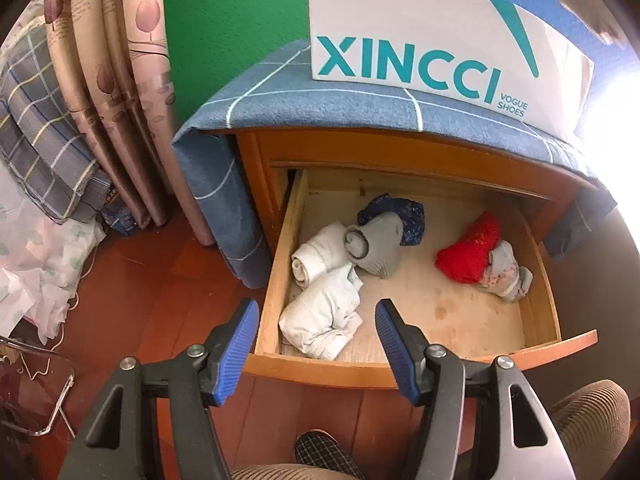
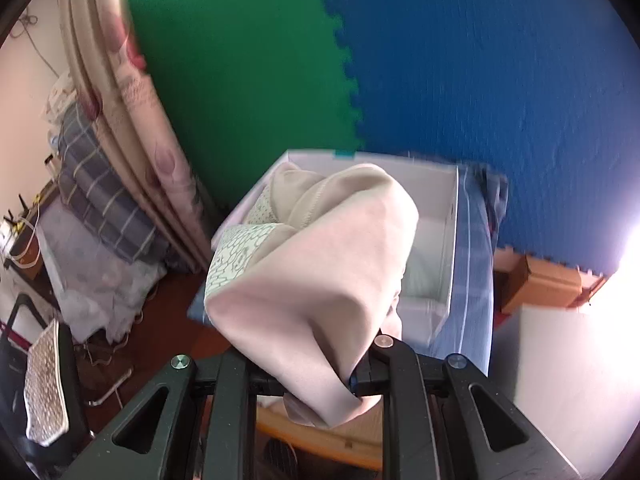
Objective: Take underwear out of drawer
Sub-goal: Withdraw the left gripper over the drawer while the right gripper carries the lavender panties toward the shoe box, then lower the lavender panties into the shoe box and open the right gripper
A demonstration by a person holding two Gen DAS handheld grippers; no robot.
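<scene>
**Right tongs carry one piece over the box; left tongs sit apart above the white bundle**

Green and blue foam mats cover the wall behind a wooden bedside cabinet (image 1: 256, 168), whose top is draped in a blue checked cloth (image 1: 320, 100) and carries a white shoe box (image 1: 420, 40). The drawer (image 1: 276, 272) stands pulled out in the lower middle of the left wrist view.

Inside it, underwear lies in two clusters. Toward the left side are a crumpled white piece (image 1: 320, 320), a rolled white piece (image 1: 316, 260), a grey roll (image 1: 376, 244) and a dark blue piece (image 1: 404, 212) behind it. Toward the right are a red piece (image 1: 472, 252) and a pale patterned one (image 1: 508, 276) touching it.

The left tongs (image 1: 316, 344) stand apart and empty, pointing down into the drawer's near left corner. The crumpled white piece shows directly between the two blue pads (image 1: 236, 348), just beyond the tips, its long axis running roughly from lower left to upper right. It looks like the nearest candidate, reached by going straight ahead and down.

The right tongs (image 2: 352, 384) are clamped together on a beige piece of underwear (image 2: 320, 264) with a patterned band, which fills the middle of the right wrist view. It hangs above the open shoe box (image 2: 448, 240), so this hand is likely headed there to drop it.
</scene>
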